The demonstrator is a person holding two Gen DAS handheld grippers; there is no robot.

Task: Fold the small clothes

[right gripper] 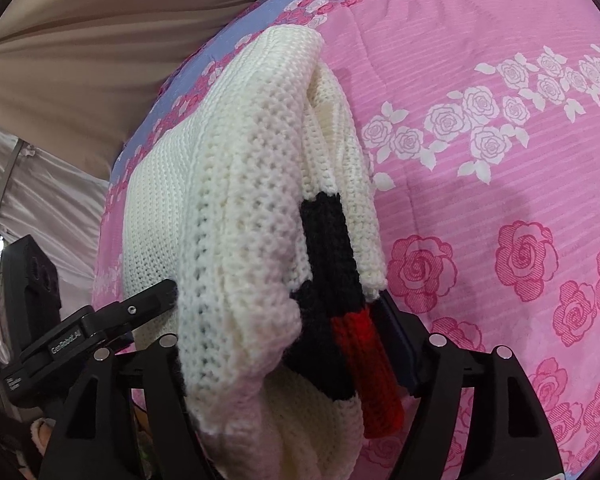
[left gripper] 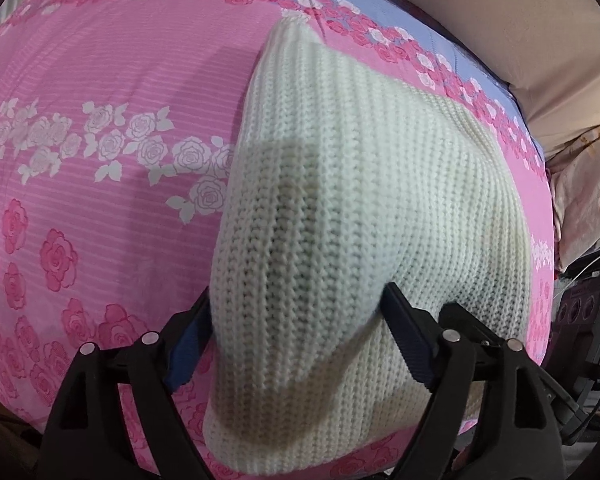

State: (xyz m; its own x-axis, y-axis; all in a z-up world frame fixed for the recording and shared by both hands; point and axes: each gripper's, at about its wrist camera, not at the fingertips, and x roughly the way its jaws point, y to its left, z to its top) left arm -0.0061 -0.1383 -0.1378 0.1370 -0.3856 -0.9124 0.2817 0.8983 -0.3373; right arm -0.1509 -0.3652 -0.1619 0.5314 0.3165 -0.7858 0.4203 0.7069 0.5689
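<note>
A cream knitted sweater lies folded lengthwise on the pink rose bedspread. My left gripper points steeply down over its near end. Its jaws stand wide and a thick fold bulges up between the fingers and touches both. In the right wrist view the sweater shows a black and red cuff resting against the right-hand pad. My right gripper also stands wide, with bunched layers filling the gap and hiding the left finger's tip. The left gripper's body is at the left, one fingertip against the knit.
The bedspread stretches far to the side of the sweater. A beige fabric wall rises behind the bed's lilac border. Pale bedding and the other gripper's black body sit at the bed's right edge.
</note>
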